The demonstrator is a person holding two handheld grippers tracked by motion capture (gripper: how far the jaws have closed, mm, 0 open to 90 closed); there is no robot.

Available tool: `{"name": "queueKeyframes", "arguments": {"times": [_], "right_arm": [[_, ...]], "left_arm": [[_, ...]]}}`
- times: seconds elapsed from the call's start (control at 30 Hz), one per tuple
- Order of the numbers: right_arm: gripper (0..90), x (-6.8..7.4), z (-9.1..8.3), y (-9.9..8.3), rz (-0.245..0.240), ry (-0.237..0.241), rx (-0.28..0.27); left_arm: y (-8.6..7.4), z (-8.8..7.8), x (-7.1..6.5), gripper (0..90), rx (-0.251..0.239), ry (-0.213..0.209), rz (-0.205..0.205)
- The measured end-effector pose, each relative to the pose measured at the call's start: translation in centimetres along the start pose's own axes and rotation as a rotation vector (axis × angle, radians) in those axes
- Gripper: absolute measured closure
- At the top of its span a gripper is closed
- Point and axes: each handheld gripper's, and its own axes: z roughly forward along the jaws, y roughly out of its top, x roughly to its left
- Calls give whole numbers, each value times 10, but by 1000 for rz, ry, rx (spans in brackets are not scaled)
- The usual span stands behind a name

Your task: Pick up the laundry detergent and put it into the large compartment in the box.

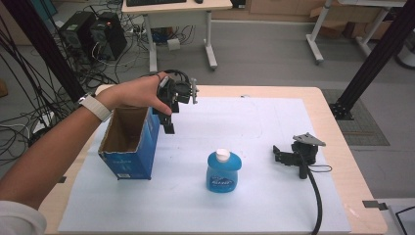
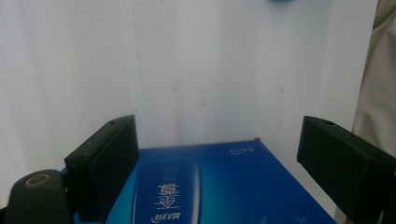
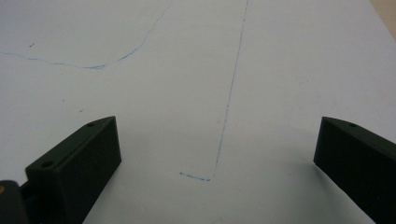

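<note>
High view shows the surface [image 1: 337, 147] covered by a white sheet [image 1: 254, 196], and everything here is placed relative to the blue box [image 1: 131, 142], which stands open-topped near the sheet's left edge. Behind the box's far right corner, a hand [image 1: 139, 93] holds the left tongs [image 1: 169, 128] just above that corner, pointing downward. From the left gripper view, the box's blue printed side [image 2: 210, 186] lies between and beyond the two black jaws, which stand wide apart with nothing pressed between them; whether they touch the box I cannot tell. To the right of the box, near it on the sheet, stands a blue bottle [image 1: 223, 172] with a white cap [image 1: 223, 154], upright. Well to the right of the box, past the bottle, the right tongs [image 1: 280, 154] lie on the sheet with no hand on them, a black cable [image 1: 315, 196] trailing toward the near edge. Right gripper view shows those jaws spread wide over bare sheet marked with thin blue pen lines [image 3: 231, 93], gripping nothing.
</note>
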Motion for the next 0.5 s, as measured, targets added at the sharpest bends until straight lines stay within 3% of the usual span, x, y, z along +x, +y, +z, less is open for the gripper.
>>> {"name": "queueKeyframes", "arguments": {"times": [0.27,0.5], "right_arm": [[0,0,0,0,-1,1,3],[0,0,0,0,0,0,2]], "left_arm": [[4,-3,2,130,14,-7,-16],[2,-7,-4,133,4,-2,-17]]}}
